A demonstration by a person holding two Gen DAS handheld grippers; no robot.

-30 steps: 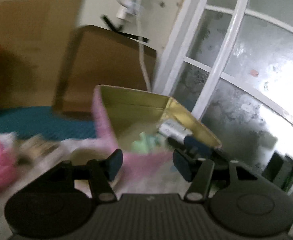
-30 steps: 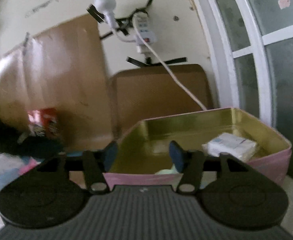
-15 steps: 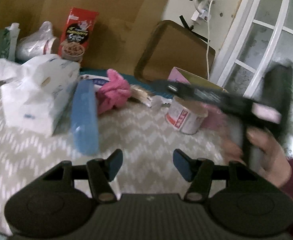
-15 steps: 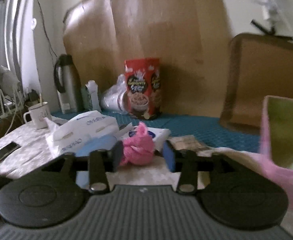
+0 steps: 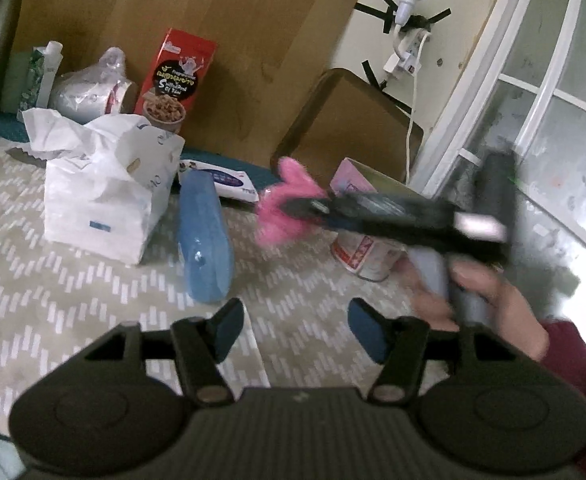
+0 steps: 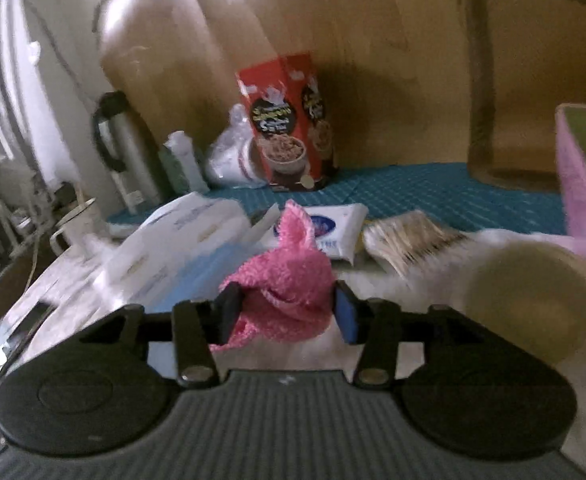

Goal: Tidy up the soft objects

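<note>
Chevron-patterned tablecloth [image 5: 93, 292] under both grippers. Right gripper [image 6: 287, 312]: fingers on either side of the pink fuzzy cloth [image 6: 283, 280], touching it; whether they clamp it cannot be told through the blur. Left gripper [image 5: 295, 332]: fingers apart, holding nothing. Left of the cloth lie a blue sponge [image 5: 205, 236] and a white tissue pack [image 5: 105, 196]; right of it, the pink tin box [image 5: 355, 184].

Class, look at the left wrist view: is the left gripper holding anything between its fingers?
No: the left gripper is open, with only the patterned tablecloth visible between its fingers.
</note>
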